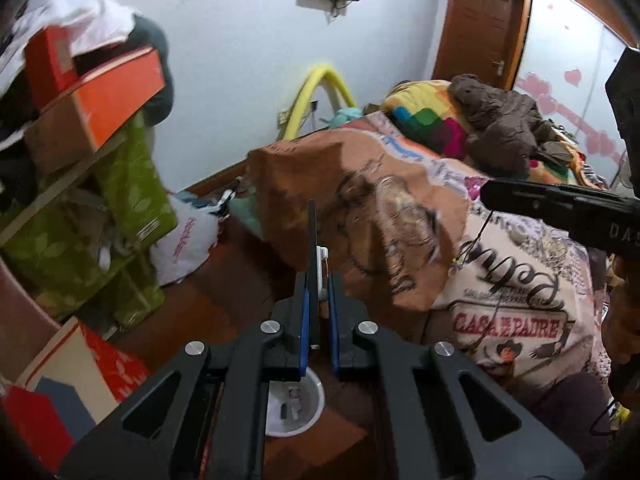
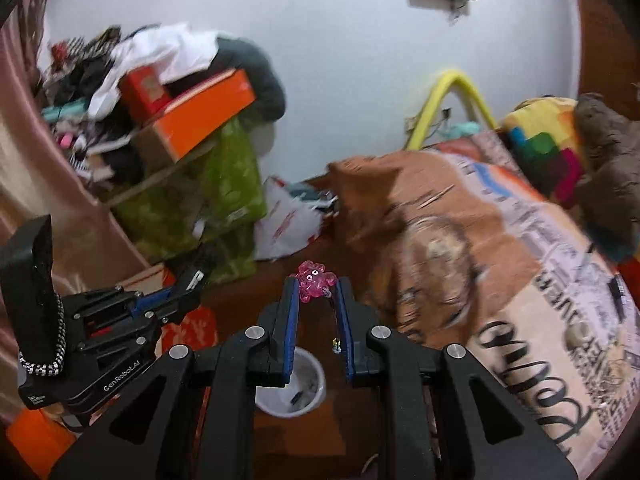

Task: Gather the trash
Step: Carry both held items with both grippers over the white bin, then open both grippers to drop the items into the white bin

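Note:
My left gripper [image 1: 318, 280] is shut on a thin dark flat piece [image 1: 313, 240] with a white part, which stands upright between the blue pads. My right gripper [image 2: 316, 286] is shut on a small pink see-through toy figure [image 2: 314, 280] held at its fingertips. A round white bin [image 1: 294, 408] stands on the brown floor straight below the left jaws, and the same white bin [image 2: 292, 388], with a few small scraps inside, shows below the right jaws. In the right wrist view the left gripper [image 2: 192, 280] is at the left. The right gripper's black body [image 1: 560, 204] shows at the right edge of the left wrist view.
A bed with a printed orange and cream blanket [image 1: 440, 240] fills the right side, with a brown plush toy [image 1: 500, 120] on it. Green fabric shelves [image 1: 132, 200] with orange boxes [image 1: 116, 108] stand at the left. A white plastic bag [image 1: 184, 240] lies on the floor between them.

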`<state>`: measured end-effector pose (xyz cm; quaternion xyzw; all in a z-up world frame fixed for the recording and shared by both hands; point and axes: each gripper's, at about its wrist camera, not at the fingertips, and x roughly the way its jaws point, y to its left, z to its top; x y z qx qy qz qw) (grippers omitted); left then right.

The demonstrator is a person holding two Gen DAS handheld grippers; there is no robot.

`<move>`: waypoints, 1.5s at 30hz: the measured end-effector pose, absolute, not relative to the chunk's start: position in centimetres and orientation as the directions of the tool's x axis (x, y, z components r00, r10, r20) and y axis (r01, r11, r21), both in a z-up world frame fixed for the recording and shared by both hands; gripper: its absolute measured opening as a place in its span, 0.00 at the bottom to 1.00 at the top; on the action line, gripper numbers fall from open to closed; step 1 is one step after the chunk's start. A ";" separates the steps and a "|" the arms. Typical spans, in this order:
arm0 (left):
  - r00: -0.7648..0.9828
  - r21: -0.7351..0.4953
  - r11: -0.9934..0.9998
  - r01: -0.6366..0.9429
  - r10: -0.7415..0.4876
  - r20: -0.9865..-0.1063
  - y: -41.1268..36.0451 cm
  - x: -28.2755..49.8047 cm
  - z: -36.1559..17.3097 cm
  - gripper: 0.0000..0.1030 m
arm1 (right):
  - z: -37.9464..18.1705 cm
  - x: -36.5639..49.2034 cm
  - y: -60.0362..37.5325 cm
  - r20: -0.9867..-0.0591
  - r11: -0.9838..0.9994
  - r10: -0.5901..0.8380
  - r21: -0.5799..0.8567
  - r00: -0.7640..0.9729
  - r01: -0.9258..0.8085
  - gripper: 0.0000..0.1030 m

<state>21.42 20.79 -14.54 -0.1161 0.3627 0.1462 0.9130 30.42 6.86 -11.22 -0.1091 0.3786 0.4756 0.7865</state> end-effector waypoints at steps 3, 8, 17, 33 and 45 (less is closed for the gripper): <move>0.673 -0.119 0.917 -0.381 0.186 -0.716 22.1 20.2 -16.1 0.07 | -12.7 29.5 8.6 -0.724 0.498 0.655 0.197 0.217 -0.845 0.16; 0.628 -0.159 0.884 -0.440 0.176 -0.758 24.8 18.2 -19.6 0.07 | -15.5 28.5 11.2 -0.764 0.473 0.627 0.219 0.151 -0.854 0.16; 0.547 -0.244 0.822 -0.514 0.095 -0.831 27.9 16.6 -26.8 0.07 | -22.6 28.1 14.7 -0.843 0.494 0.537 0.292 0.024 -0.819 0.16; 0.353 -0.261 0.743 -0.616 -0.036 -0.935 29.4 18.4 -41.3 0.07 | -37.5 28.7 18.6 -0.960 0.617 0.246 0.262 -0.135 -0.742 0.16; 0.238 -0.282 0.702 -0.654 -0.163 -0.957 29.4 20.5 -49.2 0.07 | -45.1 30.1 19.1 -0.944 0.696 0.131 0.306 -0.304 -0.649 0.17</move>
